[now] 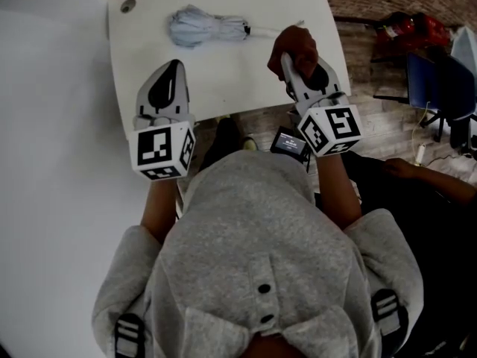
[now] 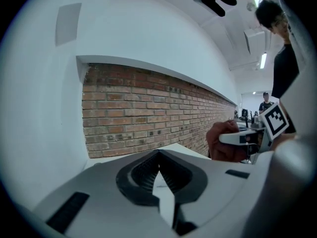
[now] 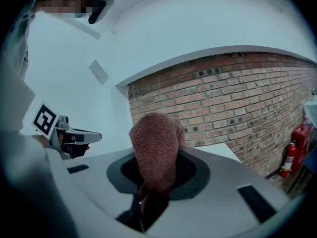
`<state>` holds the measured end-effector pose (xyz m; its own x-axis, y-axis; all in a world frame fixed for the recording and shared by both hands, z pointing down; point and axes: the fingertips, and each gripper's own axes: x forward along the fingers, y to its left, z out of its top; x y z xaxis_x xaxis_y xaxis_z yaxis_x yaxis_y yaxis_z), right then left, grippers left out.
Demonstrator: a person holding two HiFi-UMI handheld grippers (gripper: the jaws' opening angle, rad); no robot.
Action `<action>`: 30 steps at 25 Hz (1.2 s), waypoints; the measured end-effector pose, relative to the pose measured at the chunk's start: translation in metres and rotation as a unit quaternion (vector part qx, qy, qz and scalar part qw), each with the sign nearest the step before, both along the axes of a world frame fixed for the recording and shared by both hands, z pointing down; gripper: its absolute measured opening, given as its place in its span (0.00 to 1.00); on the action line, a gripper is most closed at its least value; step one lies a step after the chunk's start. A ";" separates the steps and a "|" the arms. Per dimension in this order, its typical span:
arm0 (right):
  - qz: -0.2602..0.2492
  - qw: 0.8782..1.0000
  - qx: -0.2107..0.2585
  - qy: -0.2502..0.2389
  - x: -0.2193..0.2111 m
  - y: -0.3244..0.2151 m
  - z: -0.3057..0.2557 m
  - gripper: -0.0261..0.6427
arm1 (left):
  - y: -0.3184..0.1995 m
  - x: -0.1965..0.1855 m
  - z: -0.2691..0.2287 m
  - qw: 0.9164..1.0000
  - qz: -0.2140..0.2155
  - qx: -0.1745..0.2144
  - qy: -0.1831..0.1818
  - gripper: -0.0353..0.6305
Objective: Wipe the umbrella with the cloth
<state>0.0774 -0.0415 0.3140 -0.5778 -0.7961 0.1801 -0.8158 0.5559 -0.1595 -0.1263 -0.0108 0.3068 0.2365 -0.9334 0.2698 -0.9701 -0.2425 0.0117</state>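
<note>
Two grippers hover over the near edge of the white bench [image 1: 223,80]. The left gripper [image 1: 176,64] has its jaws closed on nothing; the right gripper [image 1: 288,63] has its jaws clamped on a bunched reddish-brown cloth [image 1: 293,45]. A folded pale-blue umbrella [image 1: 205,27] lies along the far edge, apart from both

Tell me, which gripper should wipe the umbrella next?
Right. The right gripper is shut on the cloth and hangs close to the umbrella's thin end; the left gripper is shut and holds nothing.
</note>
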 end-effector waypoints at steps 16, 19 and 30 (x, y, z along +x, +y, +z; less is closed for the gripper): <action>0.004 0.999 -0.012 0.031 -0.036 -0.057 0.004 0.19 | -0.066 -0.042 0.017 1.000 -0.003 -0.005 0.022 0.08; 0.007 0.999 -0.022 0.030 -0.041 -0.068 0.012 0.19 | -0.076 -0.050 0.022 1.000 -0.005 -0.010 0.020 0.08; 0.021 0.998 -0.043 0.045 -0.055 -0.112 0.032 0.19 | -0.120 -0.070 0.048 0.999 0.005 -0.044 0.010 0.08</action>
<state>0.0221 -0.1532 0.3456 -0.5227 -0.7982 0.2994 -0.8511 0.5086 -0.1300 -0.1960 -0.1304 0.3550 0.2513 -0.9042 0.3454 -0.9672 -0.2487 0.0526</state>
